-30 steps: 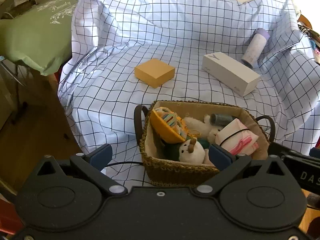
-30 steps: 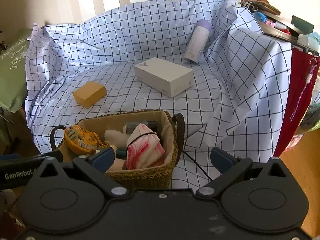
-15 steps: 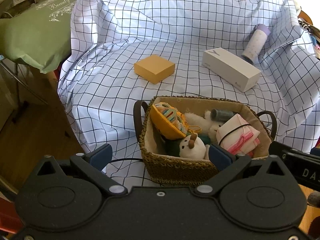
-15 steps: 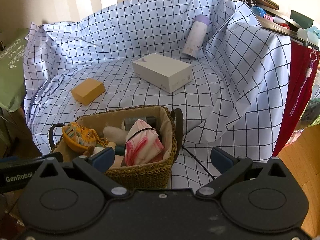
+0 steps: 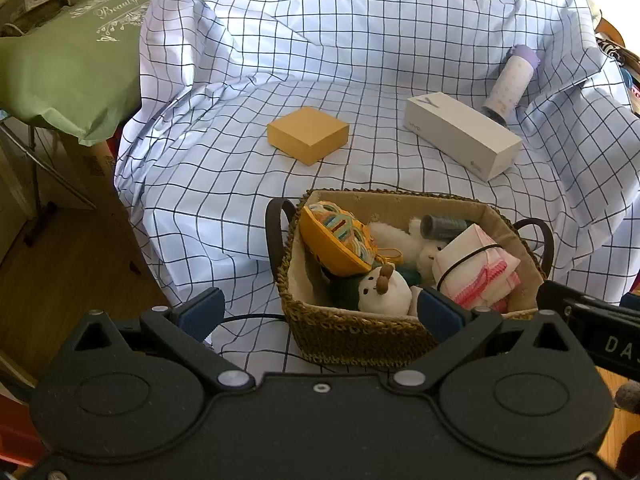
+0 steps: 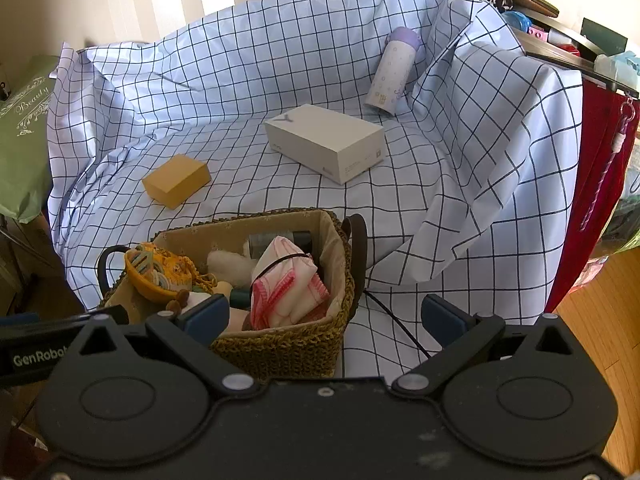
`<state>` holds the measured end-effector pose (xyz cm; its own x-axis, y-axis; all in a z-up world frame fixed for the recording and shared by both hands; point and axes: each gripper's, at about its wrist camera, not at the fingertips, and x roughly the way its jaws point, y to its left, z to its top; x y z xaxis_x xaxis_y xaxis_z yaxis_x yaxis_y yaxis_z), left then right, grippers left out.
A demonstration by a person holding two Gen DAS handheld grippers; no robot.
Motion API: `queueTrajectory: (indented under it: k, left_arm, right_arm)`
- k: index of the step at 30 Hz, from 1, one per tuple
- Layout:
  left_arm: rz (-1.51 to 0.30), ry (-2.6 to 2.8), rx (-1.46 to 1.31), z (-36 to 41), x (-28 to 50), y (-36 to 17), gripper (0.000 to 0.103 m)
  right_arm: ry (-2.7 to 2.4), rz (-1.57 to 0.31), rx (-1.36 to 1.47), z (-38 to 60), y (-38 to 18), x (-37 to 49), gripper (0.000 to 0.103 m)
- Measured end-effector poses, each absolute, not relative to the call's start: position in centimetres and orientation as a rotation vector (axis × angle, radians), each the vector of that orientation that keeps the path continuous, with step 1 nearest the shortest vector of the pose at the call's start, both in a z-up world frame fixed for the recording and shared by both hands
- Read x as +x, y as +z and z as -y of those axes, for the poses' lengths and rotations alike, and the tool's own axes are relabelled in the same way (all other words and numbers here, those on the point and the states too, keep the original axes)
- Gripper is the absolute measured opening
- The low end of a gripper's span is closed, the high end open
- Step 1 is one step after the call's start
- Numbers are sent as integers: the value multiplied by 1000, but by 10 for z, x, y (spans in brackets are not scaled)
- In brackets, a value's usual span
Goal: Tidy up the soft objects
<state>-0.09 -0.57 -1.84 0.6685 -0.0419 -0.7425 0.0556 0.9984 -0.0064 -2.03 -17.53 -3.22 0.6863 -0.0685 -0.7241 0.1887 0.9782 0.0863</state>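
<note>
Jaws spread and empty on left gripper (image 5: pixel 320 312) and right gripper (image 6: pixel 324 318); soft items packed in basket (image 5: pixel 360 340); slow, level withdrawal advised.

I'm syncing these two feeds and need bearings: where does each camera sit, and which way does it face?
Left wrist: on the left gripper, facing forward over the basket; the right gripper intrudes at the right edge.
Right wrist: on the right gripper, right of the basket, facing forward; the left gripper shows at the left edge.
Shared: basket, orange box, white box, bottle, checked cloth.
</note>
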Motion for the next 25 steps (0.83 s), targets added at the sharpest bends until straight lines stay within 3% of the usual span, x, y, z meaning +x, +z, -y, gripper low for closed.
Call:
queueTrajectory:
  k: [25]
  left_arm:
    - [-831, -45, 27, 4, -1, -18, 99]
  right_arm:
    - [-143, -805, 160, 175, -33, -20, 103]
